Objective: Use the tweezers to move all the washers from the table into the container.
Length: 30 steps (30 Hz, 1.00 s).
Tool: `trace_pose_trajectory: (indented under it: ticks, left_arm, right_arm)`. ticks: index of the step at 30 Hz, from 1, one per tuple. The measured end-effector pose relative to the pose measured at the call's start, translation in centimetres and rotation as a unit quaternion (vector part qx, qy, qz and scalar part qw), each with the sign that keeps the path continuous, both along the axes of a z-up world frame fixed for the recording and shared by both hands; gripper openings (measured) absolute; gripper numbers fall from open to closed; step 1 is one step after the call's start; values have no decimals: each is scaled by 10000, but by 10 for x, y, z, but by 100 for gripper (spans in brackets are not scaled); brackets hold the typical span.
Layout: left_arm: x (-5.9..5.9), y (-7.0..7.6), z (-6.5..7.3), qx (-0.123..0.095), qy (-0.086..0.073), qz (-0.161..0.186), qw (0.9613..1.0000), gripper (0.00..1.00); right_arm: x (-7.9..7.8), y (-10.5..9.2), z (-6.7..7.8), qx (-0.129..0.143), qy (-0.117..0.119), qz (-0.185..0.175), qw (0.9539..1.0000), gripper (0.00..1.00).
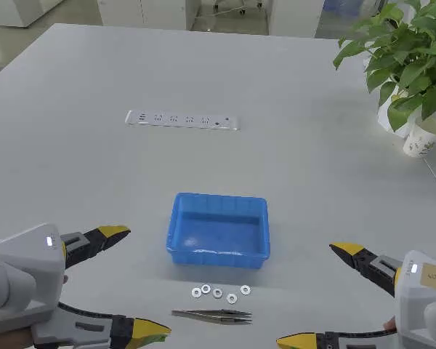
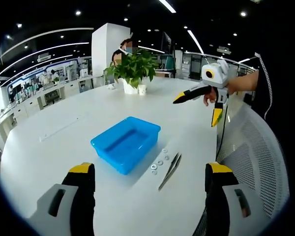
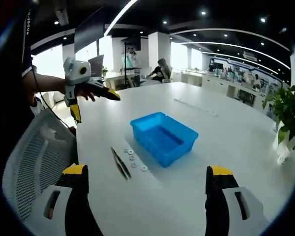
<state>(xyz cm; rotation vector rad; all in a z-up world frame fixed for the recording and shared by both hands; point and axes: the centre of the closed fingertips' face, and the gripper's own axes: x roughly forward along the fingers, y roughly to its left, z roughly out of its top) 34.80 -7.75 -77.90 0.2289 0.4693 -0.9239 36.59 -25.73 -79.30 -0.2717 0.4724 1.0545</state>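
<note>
A blue container (image 1: 218, 230) (image 2: 126, 143) (image 3: 163, 136) sits on the white table, nothing visible inside it. Several small washers (image 1: 218, 292) (image 2: 159, 162) (image 3: 132, 159) lie in a row just in front of it. Metal tweezers (image 1: 212, 315) (image 2: 170, 170) (image 3: 120, 162) lie flat on the near side of the washers. My left gripper (image 1: 138, 283) (image 2: 147, 177) (image 3: 93, 104) is open at the lower left, well left of the tweezers. My right gripper (image 1: 320, 294) (image 3: 147, 177) (image 2: 196, 107) is open at the lower right, holding nothing.
A white power strip (image 1: 182, 119) lies farther back on the table. A potted plant (image 1: 407, 58) and a paper cup (image 1: 424, 137) stand at the far right. A mesh chair (image 3: 34, 162) sits beside the table's near edge.
</note>
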Motion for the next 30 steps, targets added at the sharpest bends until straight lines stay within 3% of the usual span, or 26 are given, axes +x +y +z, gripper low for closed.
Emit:
trace_pose_trajectory:
  ticks: [30]
  left_arm:
    - [3,4,1,102,-43,-46,9999,98]
  right_arm:
    - [2,0,-2,-62,-22,28,10000,100]
